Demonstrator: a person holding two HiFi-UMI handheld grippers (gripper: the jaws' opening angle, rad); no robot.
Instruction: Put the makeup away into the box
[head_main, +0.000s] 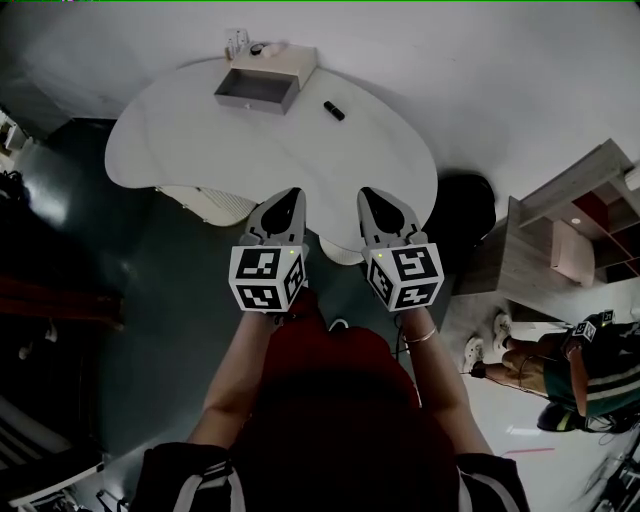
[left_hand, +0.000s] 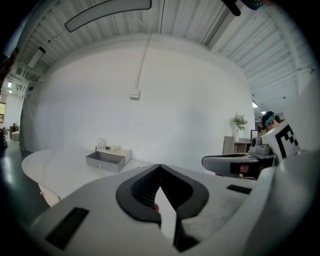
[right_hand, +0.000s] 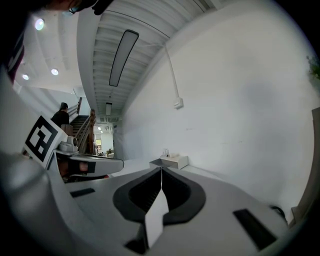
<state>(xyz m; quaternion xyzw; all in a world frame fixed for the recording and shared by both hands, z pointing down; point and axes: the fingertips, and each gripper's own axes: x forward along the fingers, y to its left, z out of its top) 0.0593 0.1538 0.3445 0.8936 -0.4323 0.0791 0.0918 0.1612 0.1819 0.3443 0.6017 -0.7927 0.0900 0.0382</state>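
Note:
A white and grey box (head_main: 262, 83) with its grey drawer pulled out stands at the far edge of the white table (head_main: 200, 140). A small black makeup stick (head_main: 334, 110) lies on the table to the right of the box. Small items (head_main: 258, 47) rest on top of the box. My left gripper (head_main: 292, 193) and right gripper (head_main: 368, 193) hover side by side over the near edge of the table, far from the box. Both are shut with nothing between the jaws. The box shows small and distant in the left gripper view (left_hand: 106, 160) and in the right gripper view (right_hand: 170, 161).
A white wall rises behind the table. A black round stool (head_main: 466, 205) and a wooden shelf unit (head_main: 565, 240) stand to the right. A person (head_main: 560, 365) sits at the lower right. A white ribbed object (head_main: 215, 205) sits below the table's near edge.

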